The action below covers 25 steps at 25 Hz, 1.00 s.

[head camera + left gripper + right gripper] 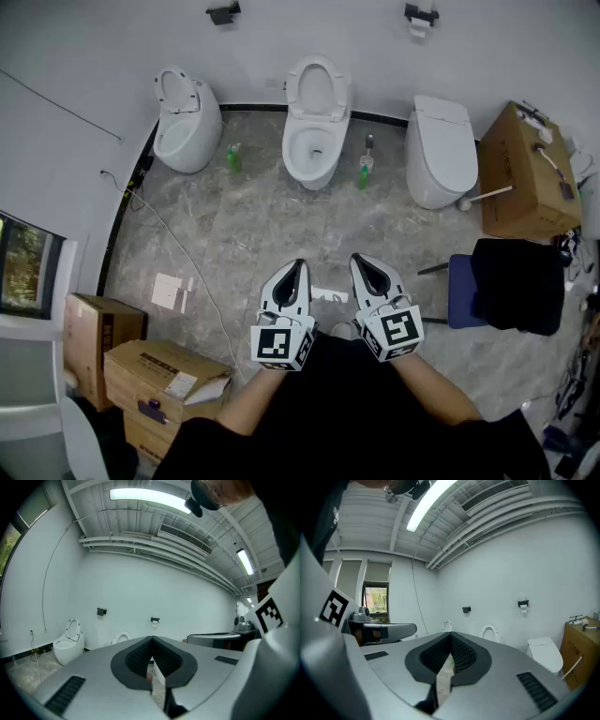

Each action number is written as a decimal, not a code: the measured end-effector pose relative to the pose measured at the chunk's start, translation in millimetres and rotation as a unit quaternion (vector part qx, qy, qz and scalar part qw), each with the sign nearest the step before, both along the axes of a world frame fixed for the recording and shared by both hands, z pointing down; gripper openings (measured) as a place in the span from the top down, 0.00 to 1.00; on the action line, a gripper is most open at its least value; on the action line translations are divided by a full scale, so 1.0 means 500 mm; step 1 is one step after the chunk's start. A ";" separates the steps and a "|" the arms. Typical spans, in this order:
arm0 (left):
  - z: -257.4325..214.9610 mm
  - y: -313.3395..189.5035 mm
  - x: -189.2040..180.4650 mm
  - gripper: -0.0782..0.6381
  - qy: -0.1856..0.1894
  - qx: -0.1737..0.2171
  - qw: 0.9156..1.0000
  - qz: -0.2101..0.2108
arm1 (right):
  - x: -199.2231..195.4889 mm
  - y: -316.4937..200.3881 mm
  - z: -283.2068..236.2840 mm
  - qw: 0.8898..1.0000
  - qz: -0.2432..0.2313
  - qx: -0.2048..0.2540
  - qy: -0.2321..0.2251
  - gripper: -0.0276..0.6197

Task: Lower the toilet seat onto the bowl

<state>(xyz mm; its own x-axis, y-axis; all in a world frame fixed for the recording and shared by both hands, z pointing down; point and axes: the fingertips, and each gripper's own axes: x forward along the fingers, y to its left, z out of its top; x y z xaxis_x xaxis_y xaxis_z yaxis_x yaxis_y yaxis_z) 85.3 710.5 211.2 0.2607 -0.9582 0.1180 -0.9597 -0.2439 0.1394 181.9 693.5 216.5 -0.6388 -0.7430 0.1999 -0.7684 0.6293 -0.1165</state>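
Observation:
Three white toilets stand along the far wall. The middle toilet (314, 141) has its seat (317, 89) raised against the wall, and the bowl is open. The left toilet (187, 127) also has its seat (175, 89) up. The right toilet (441, 150) has its lid down. My left gripper (299, 265) and right gripper (360, 260) are side by side close to my body, both shut and empty, far from the toilets. The raised middle seat (489, 632) shows small past the right gripper (451, 634), and the seat (123, 638) also shows beyond the left gripper (152, 638).
Green bottles (232, 157) (363, 172) stand on the marble floor beside the middle toilet. A big cardboard box (525, 173) is at the right, more boxes (155, 380) at the lower left. A blue chair with black cloth (511, 286) is at the right. A cable (178, 248) crosses the floor.

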 end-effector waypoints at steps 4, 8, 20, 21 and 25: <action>0.000 -0.009 0.012 0.88 -0.001 0.000 1.000 0.004 | 0.006 -0.009 -0.002 1.000 -0.002 0.004 0.003 0.91; 0.001 -0.012 0.028 0.88 -0.003 0.002 1.000 0.005 | 0.024 -0.010 -0.009 1.000 -0.006 0.013 -0.009 0.91; 0.039 -0.039 0.001 0.88 -0.002 -0.019 1.000 0.005 | 0.048 -0.031 0.035 0.999 0.011 -0.003 -0.047 0.91; 0.045 -0.050 -0.005 0.88 -0.001 -0.022 1.000 0.006 | 0.048 -0.040 0.040 0.999 0.016 -0.006 -0.050 0.91; 0.062 -0.115 -0.027 0.88 0.006 -0.030 0.999 0.014 | 0.036 -0.091 0.064 0.999 0.025 -0.016 -0.042 0.91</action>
<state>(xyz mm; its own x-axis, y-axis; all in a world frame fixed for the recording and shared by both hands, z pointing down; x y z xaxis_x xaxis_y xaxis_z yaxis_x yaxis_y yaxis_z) 71.9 652.9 242.2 0.2882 -0.9421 0.1716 -0.9511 -0.2608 0.1654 199.9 647.9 248.6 -0.6168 -0.7683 0.1713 -0.7853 0.5856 -0.2008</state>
